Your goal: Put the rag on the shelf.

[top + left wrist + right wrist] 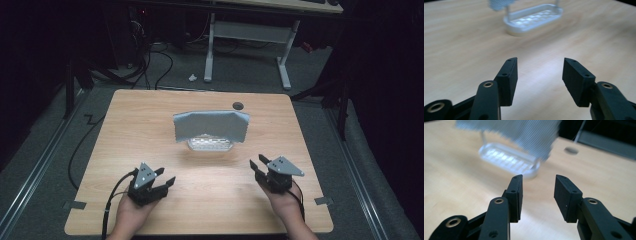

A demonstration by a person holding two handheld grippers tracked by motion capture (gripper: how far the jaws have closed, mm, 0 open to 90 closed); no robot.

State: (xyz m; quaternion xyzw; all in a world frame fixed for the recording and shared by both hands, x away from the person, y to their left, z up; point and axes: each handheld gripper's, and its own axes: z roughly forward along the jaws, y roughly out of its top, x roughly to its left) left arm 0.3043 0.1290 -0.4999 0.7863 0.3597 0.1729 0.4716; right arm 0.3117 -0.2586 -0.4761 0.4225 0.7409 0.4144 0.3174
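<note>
I sit at a light wooden table (150, 115) with a two-jaw gripper in each hand, both resting low near my edge of it. My left gripper (165, 179) sits toward the left, my right gripper (260, 165) toward the right, well apart from each other. Both are spread wide and hold nothing; in each gripper view I see bare wood between the two black jaws.

Farther out, at the middle of the table, stands a small white rack (210, 144): an oval base with a grid pattern and thin upright posts. A grey cloth (211, 125) hangs draped over its top, spread broadly so that it falls like a curtain in front and hides most of the posts. The base peeks out beneath the cloth's lower edge.

In the left gripper view the rack's base (534, 18) lies ahead and slightly left, with a corner of the cloth (499, 3) at the top edge. In the right gripper view the cloth (524, 135) hangs blurred over the base (509, 160).

I judge the grippers are aimed inward at the cloth's two sides, jaws open, so each can pinch one edge. A round dark grommet (238, 105) sits in the tabletop behind the rack. Neither gripper touches anything yet.
</note>
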